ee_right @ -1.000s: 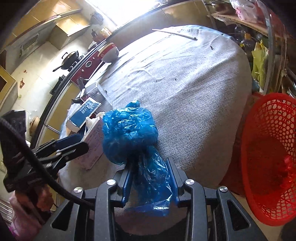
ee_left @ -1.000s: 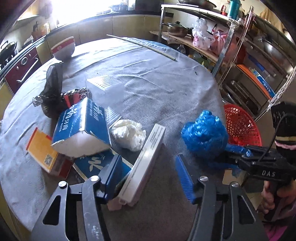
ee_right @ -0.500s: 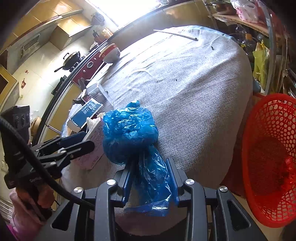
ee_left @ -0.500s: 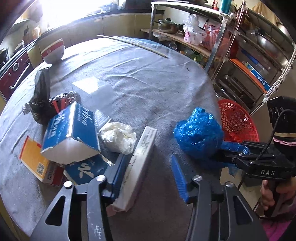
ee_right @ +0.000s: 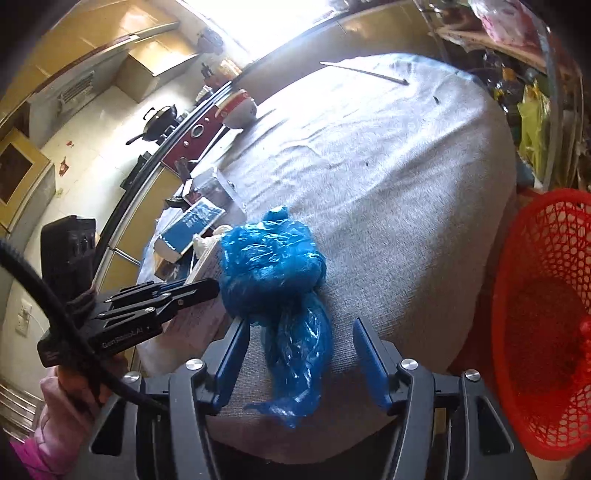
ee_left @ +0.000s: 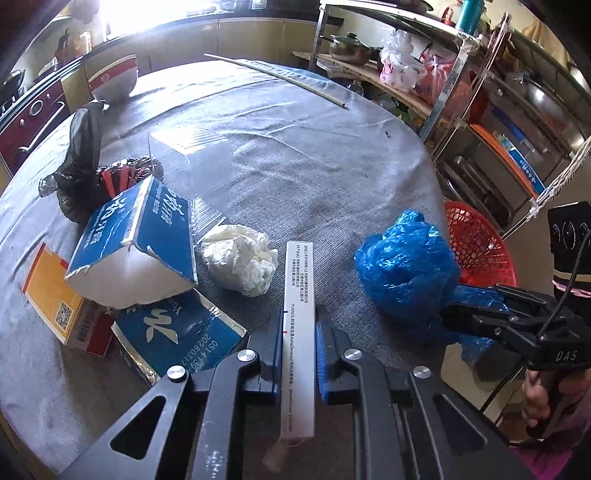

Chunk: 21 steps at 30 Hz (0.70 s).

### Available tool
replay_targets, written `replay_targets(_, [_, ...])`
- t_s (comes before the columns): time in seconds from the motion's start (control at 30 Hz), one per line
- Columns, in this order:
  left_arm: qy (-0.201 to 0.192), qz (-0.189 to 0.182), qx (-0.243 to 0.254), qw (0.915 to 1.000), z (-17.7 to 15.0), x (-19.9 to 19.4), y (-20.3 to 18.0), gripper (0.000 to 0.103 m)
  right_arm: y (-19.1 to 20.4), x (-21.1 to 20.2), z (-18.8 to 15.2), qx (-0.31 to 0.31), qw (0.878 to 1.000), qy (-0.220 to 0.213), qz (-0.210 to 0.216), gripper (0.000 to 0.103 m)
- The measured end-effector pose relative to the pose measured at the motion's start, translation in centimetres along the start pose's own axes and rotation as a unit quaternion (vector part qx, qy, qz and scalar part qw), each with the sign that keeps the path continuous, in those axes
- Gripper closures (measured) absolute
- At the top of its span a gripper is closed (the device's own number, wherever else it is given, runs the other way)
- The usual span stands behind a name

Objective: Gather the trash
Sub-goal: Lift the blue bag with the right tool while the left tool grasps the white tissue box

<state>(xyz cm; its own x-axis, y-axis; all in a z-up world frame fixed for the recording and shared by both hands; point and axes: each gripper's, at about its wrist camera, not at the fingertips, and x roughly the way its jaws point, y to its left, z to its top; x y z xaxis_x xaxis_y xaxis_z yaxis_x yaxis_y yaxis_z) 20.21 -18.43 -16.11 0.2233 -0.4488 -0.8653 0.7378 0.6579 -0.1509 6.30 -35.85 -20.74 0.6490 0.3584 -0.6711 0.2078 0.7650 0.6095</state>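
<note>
Near the counter (ee_left: 314, 177) edge, our left hand-held gripper (ee_left: 298, 343) tilts downward, clamping the white box (ee_left: 299, 295); our right hand-held gripper (ee_right: 301, 354) is opening around the blue bag (ee_right: 273, 266) lying there.

You worked in a kitchen. Bright window glare (ee_left: 147, 11) washed out the far counter. Yellow cabinets (ee_left: 258, 40) ran below it. A metal shelf rack (ee_left: 461, 110) stood to the right, a pot (ee_left: 349, 50) on its wooden shelf. Wall cupboards (ee_right: 147, 70) hung above pale tiles.
</note>
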Motion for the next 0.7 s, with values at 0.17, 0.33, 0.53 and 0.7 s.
replay_targets(0.17, [-0.018, -0.003, -0.005, 0.9998, -0.3, -1.2, -0.5, 0.087, 0.8, 0.6, 0.0, -0.012, 1.0, 0.008, 0.011, 0.038])
replay_targets(0.33, [-0.04, -0.009, -0.014, 0.9991, -1.0, -3.0, -0.9, 0.087, 2.1, 0.5, 0.8, -0.034, 0.999, -0.016, 0.007, 0.03])
replay_targets(0.53, [-0.059, -0.001, -0.011, 0.9982, -1.6, -4.8, -1.7, 0.087, 2.6, 1.9, 2.0, -0.039, 0.999, -0.02, 0.006, 0.029])
replay_targets(0.7, [-0.064, 0.005, -0.009, 0.9979, -1.5, -5.4, -2.1, 0.087, 2.1, 3.3, 2.2, -0.025, 0.999, -0.019, 0.004, 0.038])
